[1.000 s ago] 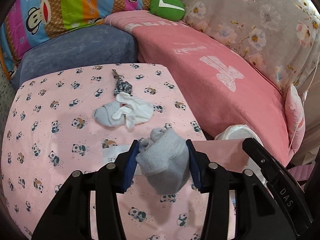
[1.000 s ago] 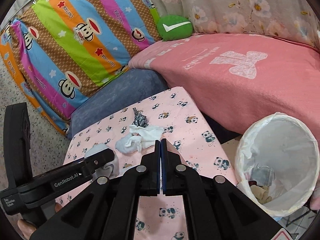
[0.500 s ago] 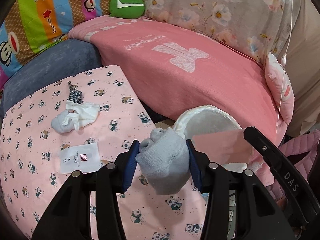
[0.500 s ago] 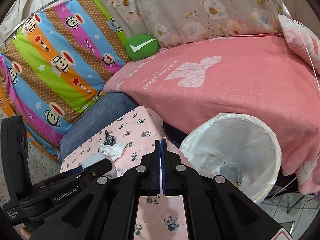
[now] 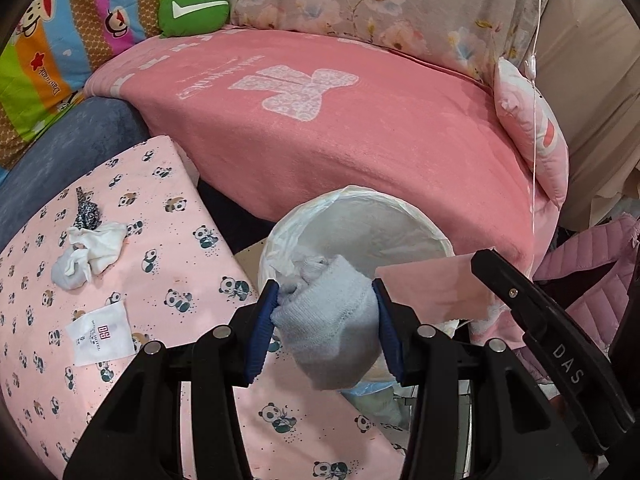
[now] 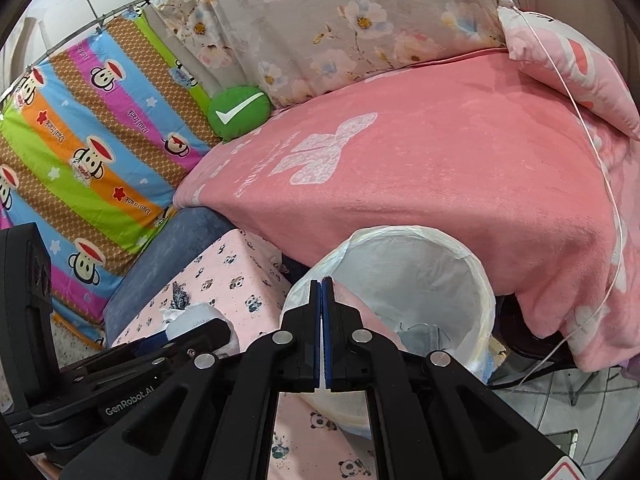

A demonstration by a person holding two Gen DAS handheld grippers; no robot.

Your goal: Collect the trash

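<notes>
My left gripper (image 5: 326, 316) is shut on a balled grey sock (image 5: 330, 328) and holds it over the near rim of a round bin lined with a white bag (image 5: 360, 224). The bin also shows in the right wrist view (image 6: 476, 280), with some trash at its bottom. My right gripper (image 6: 322, 304) is shut and empty, in front of the bin's near rim. On the panda-print table (image 5: 168, 264) lie a white-and-grey sock bundle (image 5: 90, 254), a small dark patterned piece (image 5: 86, 212) and a white paper tag (image 5: 102, 332).
A sofa under a pink blanket (image 5: 360, 120) stands right behind the bin. A green cushion (image 5: 194, 8), a striped monkey-print cover (image 6: 80, 152) and a pink pillow (image 5: 532, 136) lie on it. A blue-grey seat (image 5: 76, 140) borders the table. A thin cord (image 5: 534, 80) hangs at right.
My left gripper has carried the grey sock right, from above the table to over the bin's rim. My right gripper has also swung right toward the bin, still shut.
</notes>
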